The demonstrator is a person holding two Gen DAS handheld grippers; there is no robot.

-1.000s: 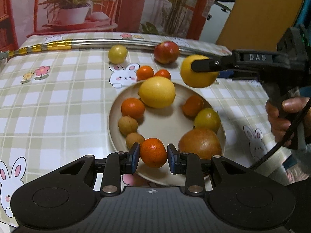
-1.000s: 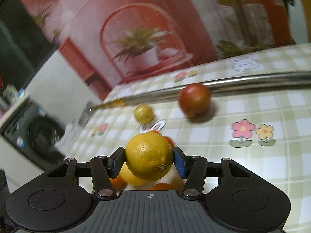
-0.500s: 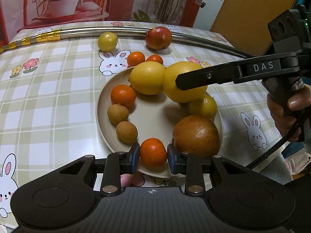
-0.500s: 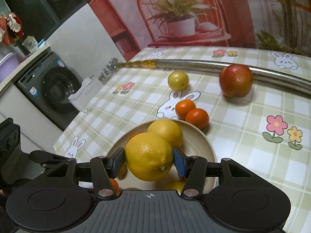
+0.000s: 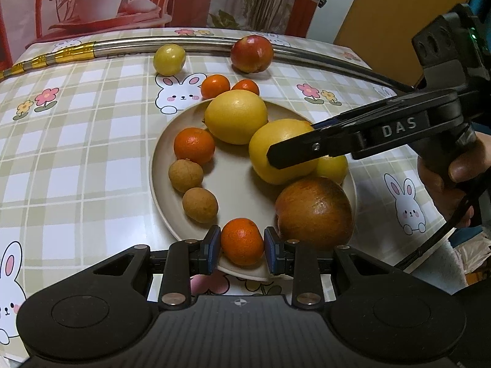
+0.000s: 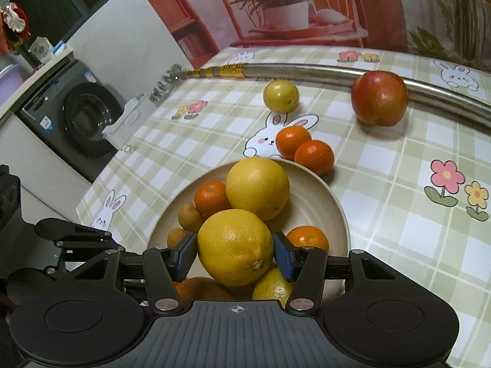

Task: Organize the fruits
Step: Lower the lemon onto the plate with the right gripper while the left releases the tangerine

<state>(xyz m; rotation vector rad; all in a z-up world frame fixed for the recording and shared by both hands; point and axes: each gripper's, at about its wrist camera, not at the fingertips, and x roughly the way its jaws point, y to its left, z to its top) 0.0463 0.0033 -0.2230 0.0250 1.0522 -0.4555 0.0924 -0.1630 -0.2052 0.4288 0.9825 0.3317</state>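
The left hand-held gripper was clamped on a small mandarin at the near edge of the plate, while the right hand-held gripper had its pads squeezed on a big lemon low over the plate's fruit, beside another lemon. Beyond the plate on the table sat two mandarins, a small yellow fruit and a red apple against the metal rail.

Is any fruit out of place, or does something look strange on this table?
Four fruits lie off the plate: a red apple and a small yellow fruit near the metal pipe, and two small oranges touching each other by the plate's far rim. Nothing looks damaged.
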